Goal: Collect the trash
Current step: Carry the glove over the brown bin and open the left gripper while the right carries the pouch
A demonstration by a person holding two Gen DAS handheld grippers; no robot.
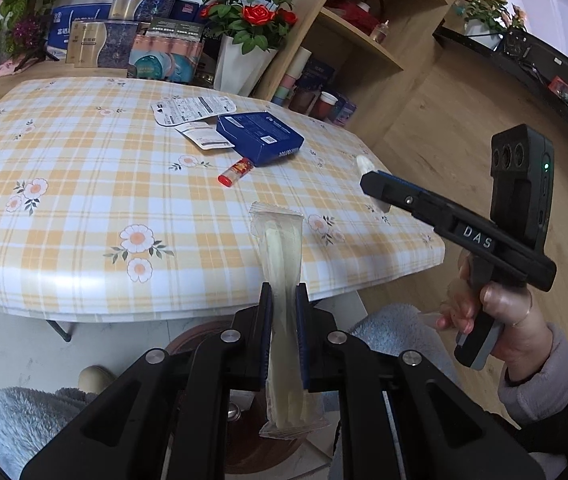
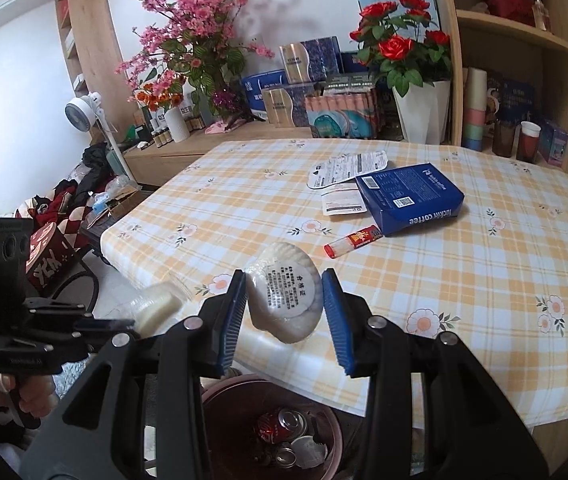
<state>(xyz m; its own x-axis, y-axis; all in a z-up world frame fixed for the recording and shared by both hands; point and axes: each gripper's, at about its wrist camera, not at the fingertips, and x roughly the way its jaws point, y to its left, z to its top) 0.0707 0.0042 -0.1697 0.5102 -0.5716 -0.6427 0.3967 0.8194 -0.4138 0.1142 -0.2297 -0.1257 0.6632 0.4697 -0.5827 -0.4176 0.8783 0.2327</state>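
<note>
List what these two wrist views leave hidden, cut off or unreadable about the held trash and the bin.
- Bin: in the right wrist view the right gripper covers its sides; the left wrist view shows only slivers behind the left gripper.
- Round packet: label print too small to read.
- Long clear packet: contents unclear; the pads cover its middle.
- Paper sheet: print too small.

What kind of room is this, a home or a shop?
Most likely a living or dining room in a home. A table under a yellow checked flowered cloth stands by light wooden shelves holding cups, with red artificial roses in a white pot and a small white fan nearby.
</note>
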